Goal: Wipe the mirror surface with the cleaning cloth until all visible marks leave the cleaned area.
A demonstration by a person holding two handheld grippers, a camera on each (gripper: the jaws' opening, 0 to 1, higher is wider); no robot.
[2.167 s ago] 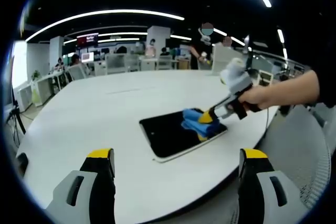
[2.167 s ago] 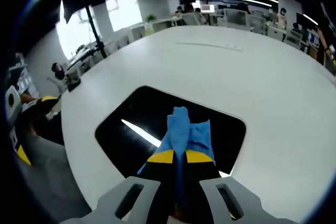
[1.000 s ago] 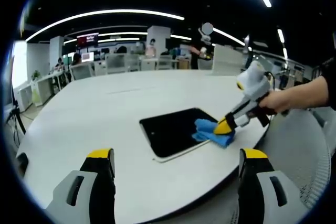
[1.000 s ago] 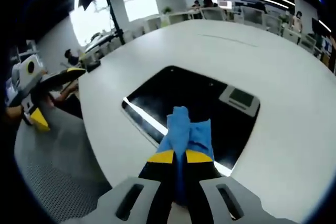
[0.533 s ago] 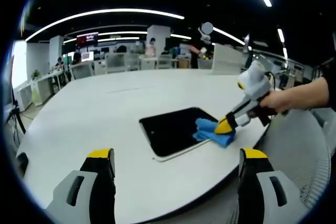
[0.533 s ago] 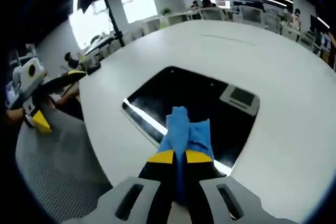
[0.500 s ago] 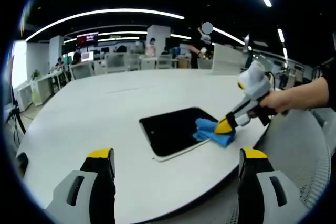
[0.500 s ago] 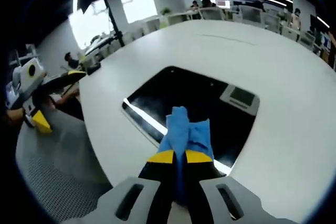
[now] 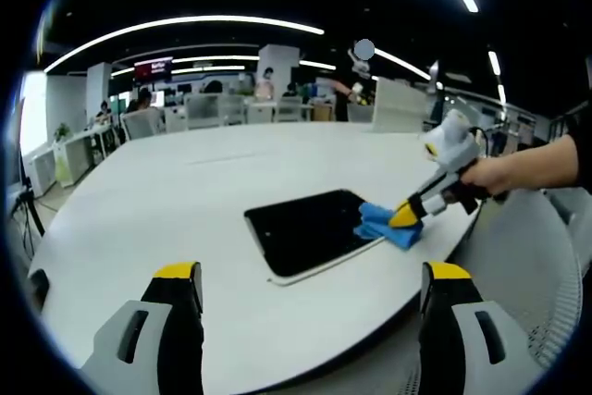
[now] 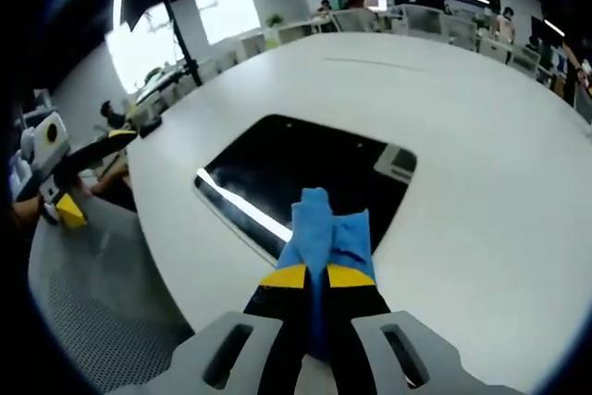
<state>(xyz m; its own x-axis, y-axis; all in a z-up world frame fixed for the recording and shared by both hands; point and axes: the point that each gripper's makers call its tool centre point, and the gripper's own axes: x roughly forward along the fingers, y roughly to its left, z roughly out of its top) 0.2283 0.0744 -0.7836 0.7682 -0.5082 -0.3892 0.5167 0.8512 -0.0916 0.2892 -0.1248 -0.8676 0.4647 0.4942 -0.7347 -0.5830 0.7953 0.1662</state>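
Now we have the cloth at the mirror's near corner.
Our mirror point(image 10: 296, 178) lies flat on the tabletop point(image 10: 481, 136), stretching ahead-left of the right tongs point(image 10: 314, 275), which pinch the cloth point(image 10: 324, 233); the left tongs point(image 9: 310, 275) hang spread, farther off.

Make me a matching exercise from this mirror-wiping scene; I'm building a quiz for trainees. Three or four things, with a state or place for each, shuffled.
Things:
1. cleaning cloth
2. mirror
3. left gripper
4. right gripper

States or places:
A. open, holding nothing
B. lying flat on the white table
C. blue, pinched between jaws at the mirror's edge
D. shut on the cloth

Pairs: 1-C, 2-B, 3-A, 4-D
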